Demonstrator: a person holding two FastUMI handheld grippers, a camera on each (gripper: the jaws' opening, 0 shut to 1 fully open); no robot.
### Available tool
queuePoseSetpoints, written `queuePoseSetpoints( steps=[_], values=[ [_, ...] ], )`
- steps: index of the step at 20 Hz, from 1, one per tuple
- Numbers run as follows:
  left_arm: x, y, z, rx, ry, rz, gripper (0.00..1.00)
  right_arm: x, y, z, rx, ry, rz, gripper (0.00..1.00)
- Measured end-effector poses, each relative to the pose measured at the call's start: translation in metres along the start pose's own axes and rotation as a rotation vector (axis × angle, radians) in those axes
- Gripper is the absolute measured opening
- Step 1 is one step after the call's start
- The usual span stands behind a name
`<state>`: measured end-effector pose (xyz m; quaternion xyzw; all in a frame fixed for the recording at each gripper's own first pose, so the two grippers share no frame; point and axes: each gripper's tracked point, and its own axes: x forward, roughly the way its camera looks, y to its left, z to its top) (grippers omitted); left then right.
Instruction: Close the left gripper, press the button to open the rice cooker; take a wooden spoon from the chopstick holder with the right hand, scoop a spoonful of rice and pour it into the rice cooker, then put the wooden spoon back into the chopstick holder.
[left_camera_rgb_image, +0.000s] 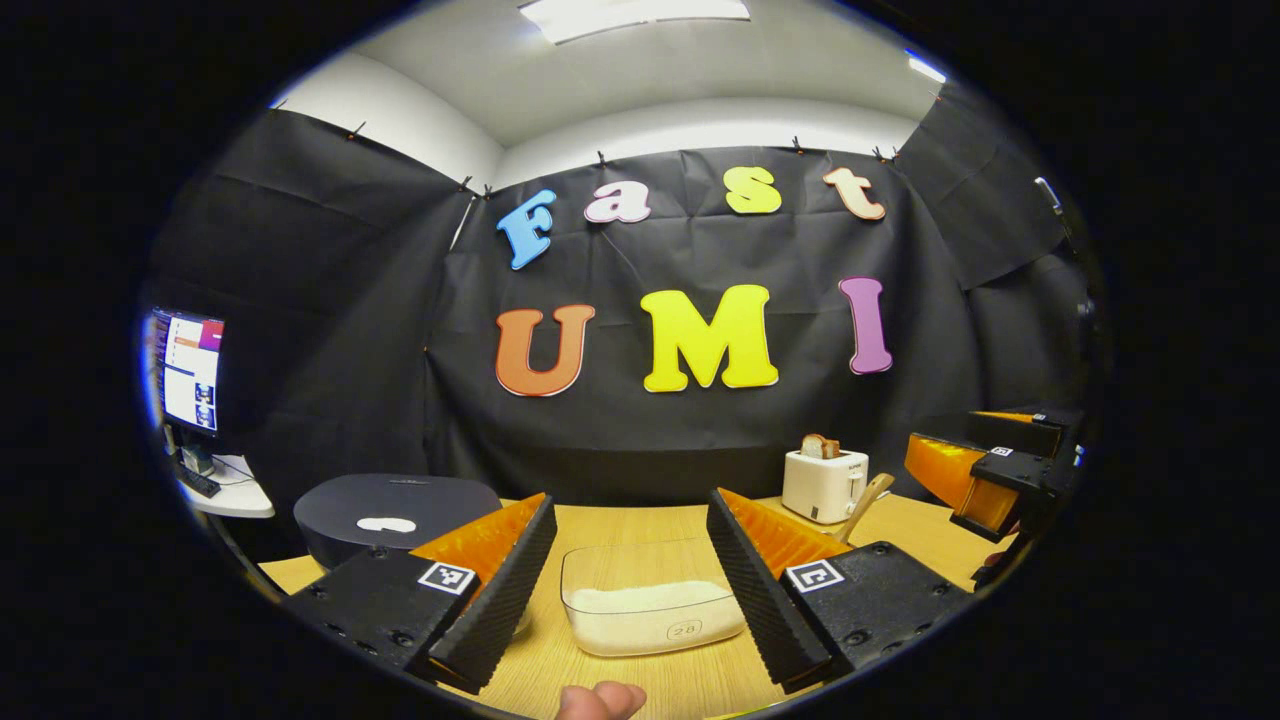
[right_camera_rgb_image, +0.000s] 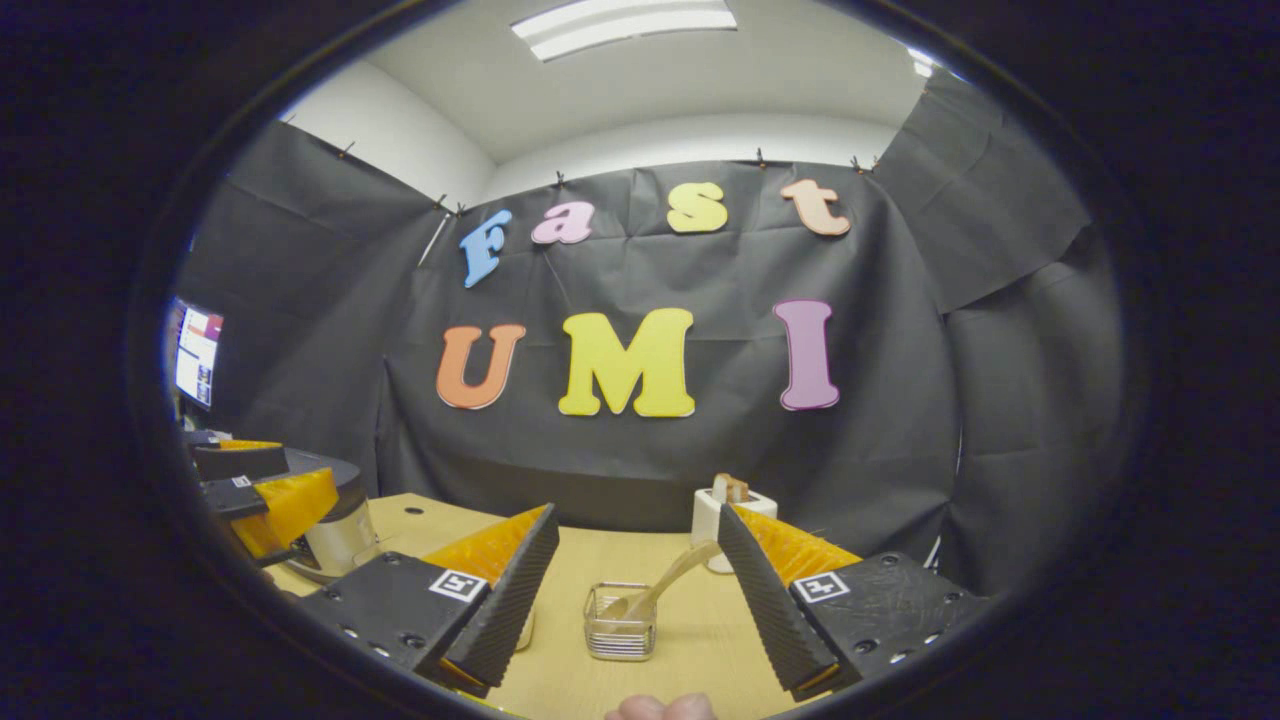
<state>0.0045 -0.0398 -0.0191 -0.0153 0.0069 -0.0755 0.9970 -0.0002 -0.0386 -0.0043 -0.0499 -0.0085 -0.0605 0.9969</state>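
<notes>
A pale wooden desk (left_camera_rgb_image: 640, 520) stands inside black cloth walls. Ahead-left of the left hand-held gripper (left_camera_rgb_image: 632, 580), wide open and empty, sits the closed cooker (left_camera_rgb_image: 400, 515); the rice tub (left_camera_rgb_image: 650, 600) lies between its fingers. Ahead of the right hand-held gripper (right_camera_rgb_image: 635, 590), equally open and empty, the holder (right_camera_rgb_image: 620, 622) carries the spoon (right_camera_rgb_image: 665, 585), handle slanting up-right toward the toaster (right_camera_rgb_image: 712, 520).

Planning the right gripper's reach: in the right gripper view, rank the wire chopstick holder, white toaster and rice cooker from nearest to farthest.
1. Wire chopstick holder with the wooden spoon, straight ahead between the right gripper fingers.
2. White toaster, behind it, slightly right.
3. Rice cooker, far left; ranking against the toaster is uncertain.
</notes>
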Motion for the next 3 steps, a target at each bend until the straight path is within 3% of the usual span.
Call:
queuePoseSetpoints(
  steps=[3],
  values=[
    [0.003,-0.012,-0.007,0.035,0.006,-0.049,0.96,-0.002,0.008,-0.014,0.013,0.041,-0.003,0.95]
  ],
)
